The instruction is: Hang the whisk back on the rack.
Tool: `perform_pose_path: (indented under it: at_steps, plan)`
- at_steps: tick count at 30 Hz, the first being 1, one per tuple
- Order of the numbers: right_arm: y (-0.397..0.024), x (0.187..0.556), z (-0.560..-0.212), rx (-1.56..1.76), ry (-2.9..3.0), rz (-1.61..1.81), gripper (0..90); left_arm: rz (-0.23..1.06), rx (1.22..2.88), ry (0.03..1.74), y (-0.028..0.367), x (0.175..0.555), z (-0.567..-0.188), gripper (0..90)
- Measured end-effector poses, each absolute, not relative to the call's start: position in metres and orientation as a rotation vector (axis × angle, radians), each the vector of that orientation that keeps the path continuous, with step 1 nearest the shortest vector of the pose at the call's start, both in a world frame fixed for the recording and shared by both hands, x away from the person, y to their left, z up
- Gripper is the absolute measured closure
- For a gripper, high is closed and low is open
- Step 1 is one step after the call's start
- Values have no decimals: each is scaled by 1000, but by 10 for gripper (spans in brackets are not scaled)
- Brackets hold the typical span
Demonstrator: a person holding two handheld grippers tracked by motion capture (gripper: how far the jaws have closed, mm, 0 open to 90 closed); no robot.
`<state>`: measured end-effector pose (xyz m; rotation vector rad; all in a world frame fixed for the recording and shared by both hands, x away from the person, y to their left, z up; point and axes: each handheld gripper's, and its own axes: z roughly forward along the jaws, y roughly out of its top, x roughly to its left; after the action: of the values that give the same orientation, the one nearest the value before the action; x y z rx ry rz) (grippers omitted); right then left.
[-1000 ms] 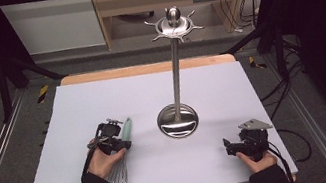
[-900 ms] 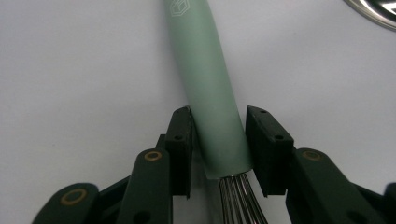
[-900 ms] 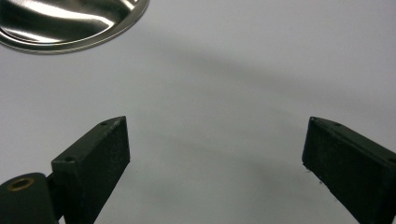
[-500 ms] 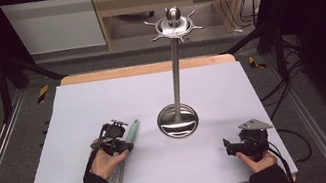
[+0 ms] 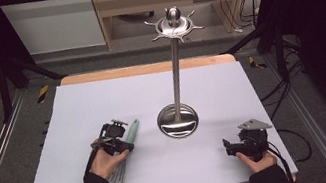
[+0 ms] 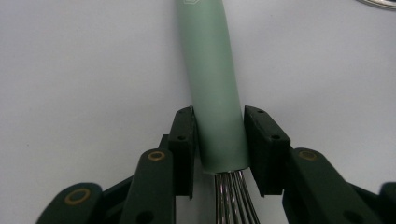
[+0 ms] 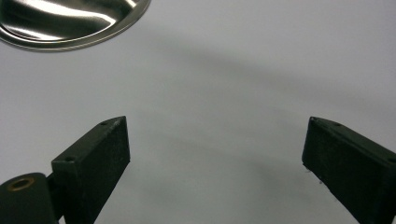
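Left gripper (image 6: 219,140) just closed, clamped on mint-green-handled wire whisk (image 6: 212,84) left of polished steel hanging stand (image 5: 177,119) on tabletop; handle pointing away, probably toward stand's base. Right gripper (image 7: 215,158) gaping, empty, right of stand.

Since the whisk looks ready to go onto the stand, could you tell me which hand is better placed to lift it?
Left, probably. The left gripper has just closed on the whisk at its green handle; the right gripper is open over bare table, beside the stand.
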<state>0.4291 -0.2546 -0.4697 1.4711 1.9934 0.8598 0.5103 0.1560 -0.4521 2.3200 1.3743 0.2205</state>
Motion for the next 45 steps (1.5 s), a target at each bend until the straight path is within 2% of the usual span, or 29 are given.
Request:
perform_pose_path:
  at_steps: [11, 21, 45]
  plan:
    - [-255, 429, -469, 1472, 1987, 859, 80, 228, 2277, 1419, 155, 507, -448, 673]
    - [-256, 429, -468, 1473, 1983, 867, 80, 292, 2152, 1320, 167, 488, -423, 685]
    - [-257, 427, -467, 1466, 1979, 872, 81, 417, 1980, 1141, 192, 443, -387, 686]
